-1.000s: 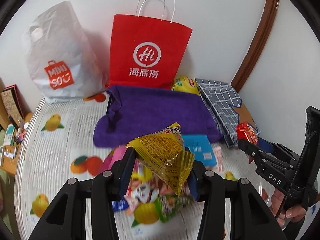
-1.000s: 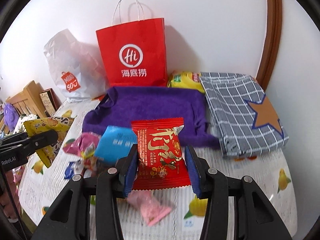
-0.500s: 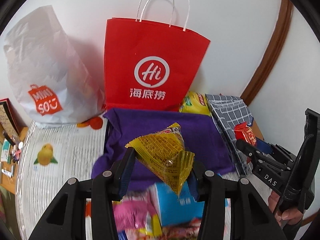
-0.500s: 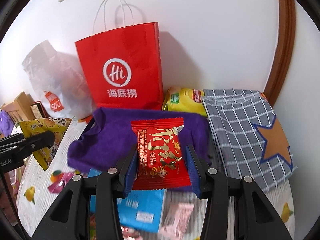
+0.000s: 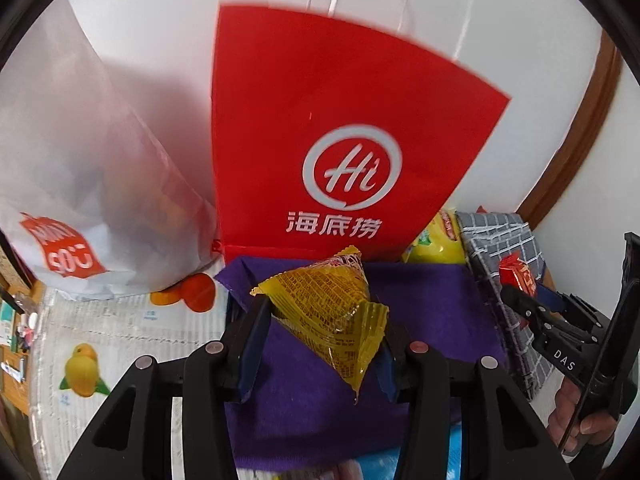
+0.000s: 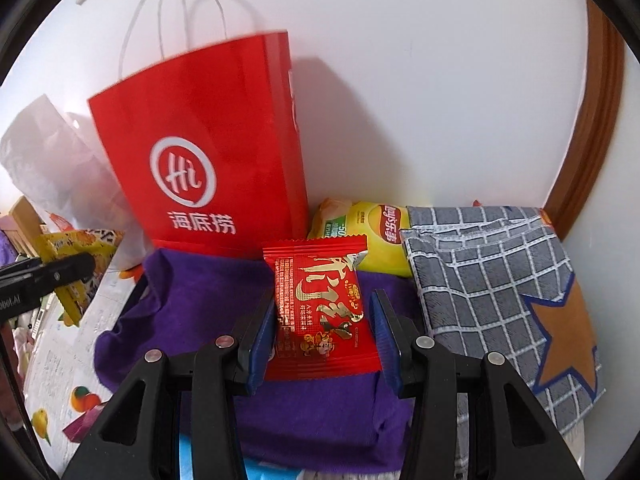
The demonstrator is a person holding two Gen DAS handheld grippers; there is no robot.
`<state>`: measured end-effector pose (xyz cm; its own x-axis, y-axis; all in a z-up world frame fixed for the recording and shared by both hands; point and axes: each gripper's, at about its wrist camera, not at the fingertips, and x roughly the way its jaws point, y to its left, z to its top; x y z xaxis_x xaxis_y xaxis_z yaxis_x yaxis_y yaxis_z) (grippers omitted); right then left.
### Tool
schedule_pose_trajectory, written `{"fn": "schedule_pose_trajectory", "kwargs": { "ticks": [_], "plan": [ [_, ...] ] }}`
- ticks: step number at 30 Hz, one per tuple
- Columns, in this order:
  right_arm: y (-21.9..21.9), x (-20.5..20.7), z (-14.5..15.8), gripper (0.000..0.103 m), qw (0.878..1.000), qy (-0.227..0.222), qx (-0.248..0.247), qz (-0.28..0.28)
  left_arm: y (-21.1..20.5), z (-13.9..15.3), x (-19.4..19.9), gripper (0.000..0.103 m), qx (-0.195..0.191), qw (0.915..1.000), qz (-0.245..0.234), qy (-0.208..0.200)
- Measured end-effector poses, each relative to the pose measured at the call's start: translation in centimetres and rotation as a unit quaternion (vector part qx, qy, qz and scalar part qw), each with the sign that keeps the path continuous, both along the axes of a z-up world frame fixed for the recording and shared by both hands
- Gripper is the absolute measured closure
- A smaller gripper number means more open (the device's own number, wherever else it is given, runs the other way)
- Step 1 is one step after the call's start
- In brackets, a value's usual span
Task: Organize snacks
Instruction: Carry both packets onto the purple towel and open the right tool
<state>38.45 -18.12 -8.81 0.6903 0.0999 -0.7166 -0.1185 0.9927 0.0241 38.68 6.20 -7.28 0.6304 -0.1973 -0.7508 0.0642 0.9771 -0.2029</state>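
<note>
The yellow snack pack (image 5: 330,320) is pinched in the left gripper (image 5: 320,344) jaws. The red snack pack (image 6: 320,312) is pinched in the right gripper (image 6: 322,340) jaws. Both hang over the purple cloth (image 5: 436,312), before the red paper bag (image 5: 340,132). The white bag (image 5: 80,168) maybe holds things; it is blurry. All sit on the fruit-print table (image 5: 100,340) by a white wall.

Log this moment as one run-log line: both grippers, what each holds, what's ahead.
left gripper: shut on yellow triangular snack packet | right gripper: shut on red snack packet | ahead: red Haidilao paper bag, upright behind purple cloth
</note>
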Motion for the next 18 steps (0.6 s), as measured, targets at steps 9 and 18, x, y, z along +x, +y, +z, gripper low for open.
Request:
{"fn": "schedule_pose_trajectory", "kwargs": {
  "ticks": [9,18],
  "plan": [
    [0.1,2.5,-5.0,0.057,0.998,0.059,-0.008,0.023,-0.6,-5.6,3.1,0.058,0.009,0.9984,-0.006,0.055],
    [-0.3,4.0,-7.9,0.057,0.995,0.095,-0.003,0.02,-0.4,-8.2,3.7,0.058,0.019,0.9963,-0.006,0.084]
  ]
}}
